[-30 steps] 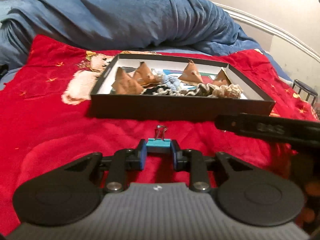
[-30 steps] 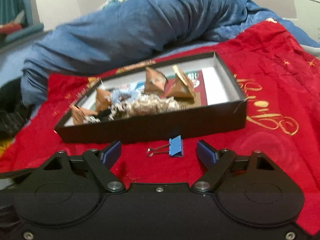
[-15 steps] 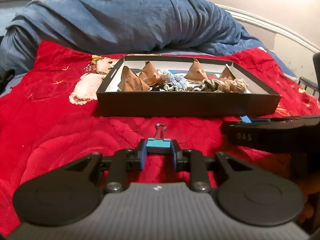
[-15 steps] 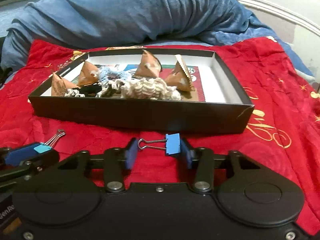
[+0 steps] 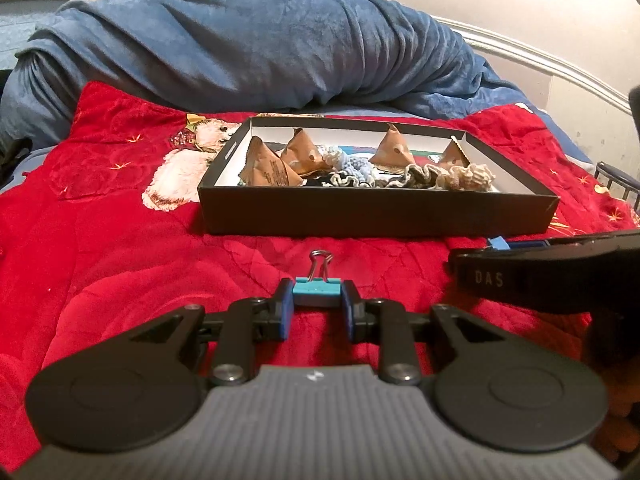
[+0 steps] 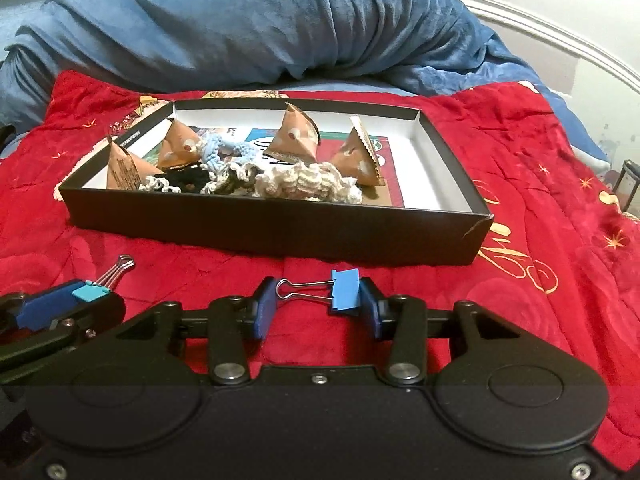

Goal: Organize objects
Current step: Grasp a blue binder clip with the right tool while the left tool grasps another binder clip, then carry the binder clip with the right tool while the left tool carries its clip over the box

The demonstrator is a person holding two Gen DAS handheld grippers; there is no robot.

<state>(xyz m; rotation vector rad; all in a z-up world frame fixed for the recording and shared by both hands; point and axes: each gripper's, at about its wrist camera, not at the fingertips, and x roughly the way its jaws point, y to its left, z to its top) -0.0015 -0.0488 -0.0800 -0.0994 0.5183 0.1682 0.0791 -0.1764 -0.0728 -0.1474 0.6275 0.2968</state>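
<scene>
Red blanket (image 5: 120, 264) under black box (image 5: 376, 216).

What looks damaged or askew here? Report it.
The black box has a small tear at its near right corner. The blue binder clip sits sideways between the right gripper fingers, wire handles toward one finger. Nothing is spilled.

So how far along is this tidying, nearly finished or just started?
Mostly done, it seems: brown triangular packets and crocheted scrunchies already lie in the black cardboard box. In hand: the left tool is shut on a teal binder clip, the right tool on a blue binder clip. Left: putting both clips into the box.
</scene>
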